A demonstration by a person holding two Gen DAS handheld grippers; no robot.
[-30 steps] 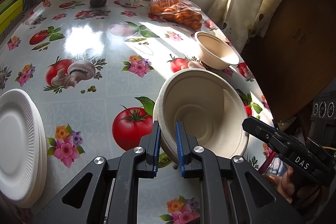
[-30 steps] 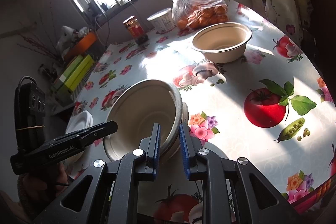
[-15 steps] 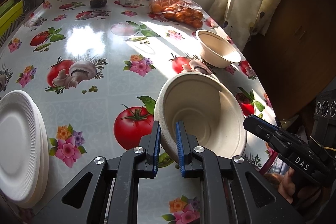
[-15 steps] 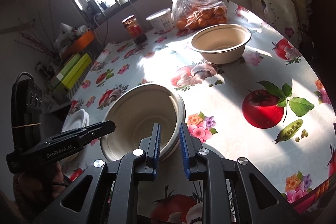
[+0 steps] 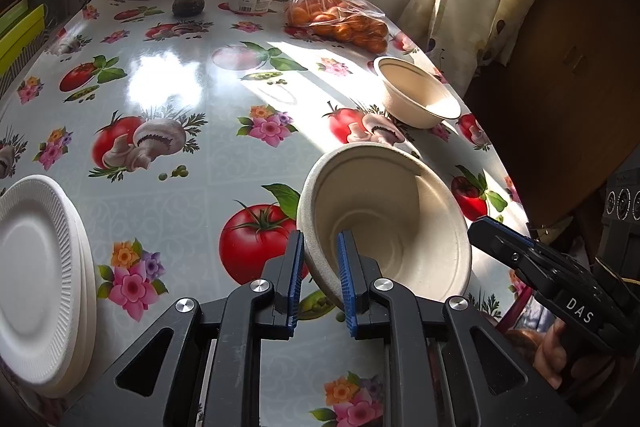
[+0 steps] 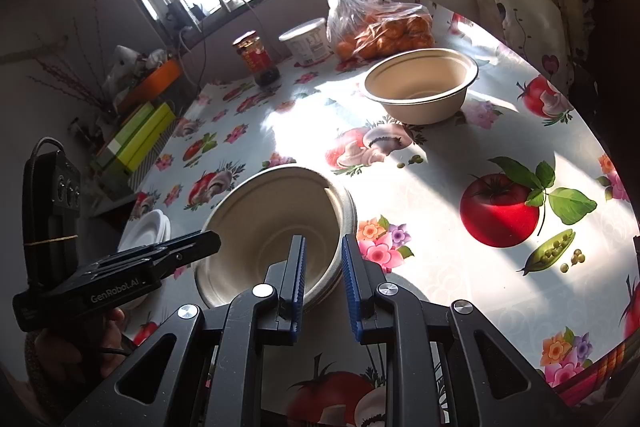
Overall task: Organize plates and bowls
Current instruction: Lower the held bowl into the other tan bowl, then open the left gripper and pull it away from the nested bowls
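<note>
Left wrist view: the left tool (image 5: 318,277) pinches the near rim of a tilted paper bowl (image 5: 396,227) held above the floral tabletop (image 5: 192,171). Right wrist view shows the right tool (image 6: 322,277) straddling the same bowl's opposite rim, jaws narrow, contact unclear. A second paper bowl (image 6: 420,85) sits farther off by the bag of oranges (image 6: 380,27); white foam plates (image 5: 36,279) are stacked at the left edge.
</note>
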